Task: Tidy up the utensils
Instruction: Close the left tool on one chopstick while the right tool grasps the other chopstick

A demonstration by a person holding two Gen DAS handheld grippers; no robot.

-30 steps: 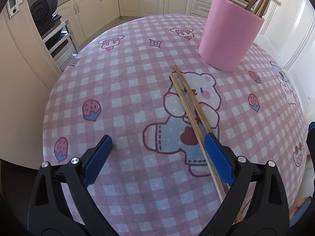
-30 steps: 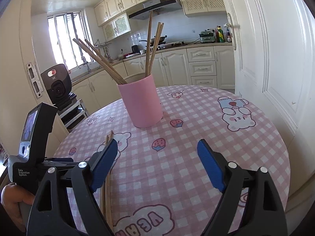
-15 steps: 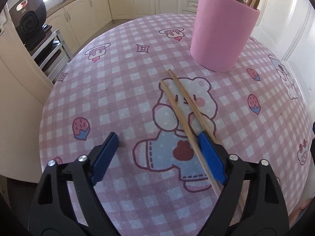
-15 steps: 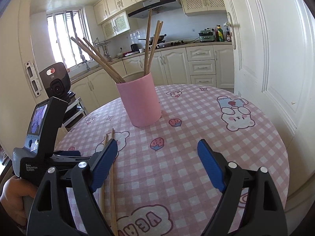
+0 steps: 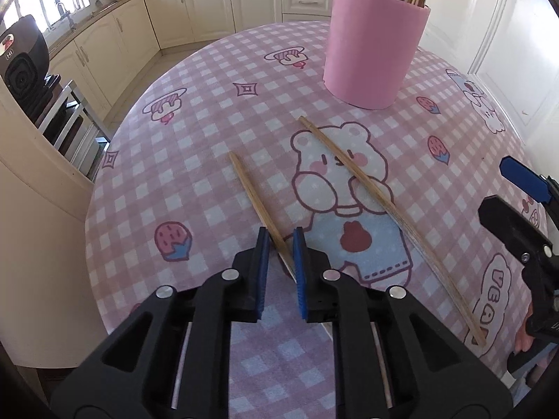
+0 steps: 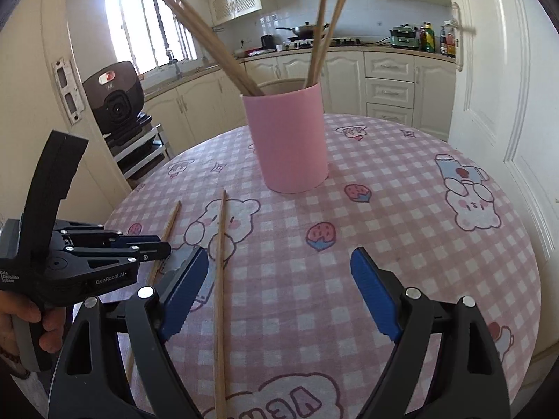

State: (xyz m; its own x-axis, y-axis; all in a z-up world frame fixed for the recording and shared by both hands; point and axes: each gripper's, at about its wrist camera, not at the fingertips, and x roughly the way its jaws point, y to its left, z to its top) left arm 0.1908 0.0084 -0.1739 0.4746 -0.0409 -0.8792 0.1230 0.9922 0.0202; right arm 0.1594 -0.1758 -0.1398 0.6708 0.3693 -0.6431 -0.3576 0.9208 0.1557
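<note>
My left gripper (image 5: 281,244) is shut on a wooden chopstick (image 5: 253,192), gripping it near its middle, just above the pink checked tablecloth (image 5: 195,160). A second chopstick (image 5: 380,202) lies loose on the cloth to its right. A pink cup (image 5: 375,45) with several chopsticks stands at the far side. In the right wrist view, my right gripper (image 6: 279,279) is open and empty above the cloth, with the loose chopstick (image 6: 220,265) just inside its left finger. The left gripper (image 6: 153,244) and its held chopstick (image 6: 167,230) show at the left, the pink cup (image 6: 290,139) ahead.
The round table's edge (image 5: 94,244) drops off to the left. Kitchen cabinets (image 5: 209,3) and a black appliance on a rack (image 5: 21,59) stand beyond. A white door (image 6: 506,87) is close on the right. My right gripper (image 5: 524,202) shows at the right edge.
My left gripper has closed on one chopstick and pulled it left, away from the other. The right gripper has moved closer to the cup and stays open.
</note>
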